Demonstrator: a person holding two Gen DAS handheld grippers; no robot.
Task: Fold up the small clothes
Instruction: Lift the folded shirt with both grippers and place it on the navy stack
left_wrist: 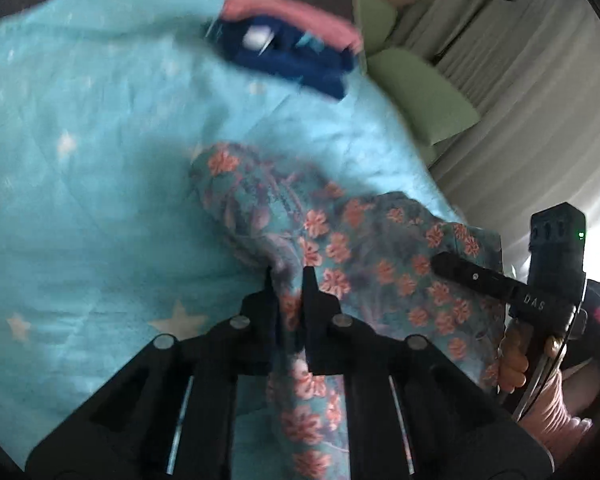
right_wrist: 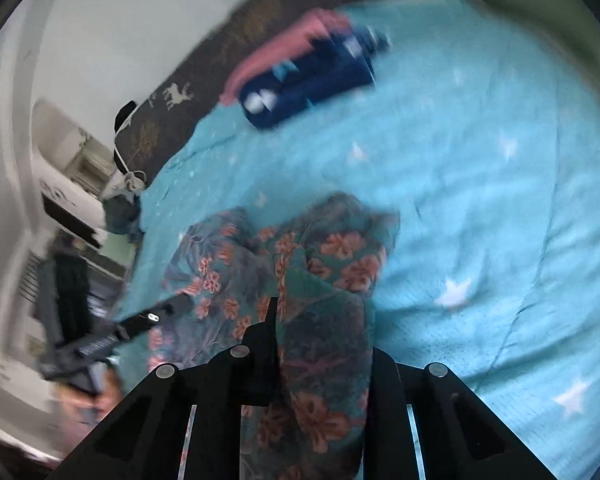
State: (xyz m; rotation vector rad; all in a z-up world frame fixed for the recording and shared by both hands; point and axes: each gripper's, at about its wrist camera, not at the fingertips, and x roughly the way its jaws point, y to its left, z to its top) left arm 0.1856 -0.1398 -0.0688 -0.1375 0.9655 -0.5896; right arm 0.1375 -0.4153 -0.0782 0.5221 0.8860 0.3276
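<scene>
A teal floral garment (left_wrist: 340, 248) with orange flowers hangs bunched between both grippers above a light blue star-print blanket (left_wrist: 80, 160). My left gripper (left_wrist: 288, 276) is shut on a fold of the floral garment. My right gripper (right_wrist: 316, 312) is shut on the same garment (right_wrist: 320, 272), which drapes over and hides its right finger. The right gripper shows in the left wrist view (left_wrist: 500, 280); the left gripper shows in the right wrist view (right_wrist: 140, 320), at the cloth's other side. Both views are motion-blurred.
A folded navy garment (left_wrist: 288, 60) lies on a pink one (left_wrist: 292, 8) at the blanket's far side; the stack also shows in the right wrist view (right_wrist: 312, 80). Green pillows (left_wrist: 420, 92) and curtains stand at the right. A dark sheet (right_wrist: 188, 92) edges the blanket (right_wrist: 480, 200).
</scene>
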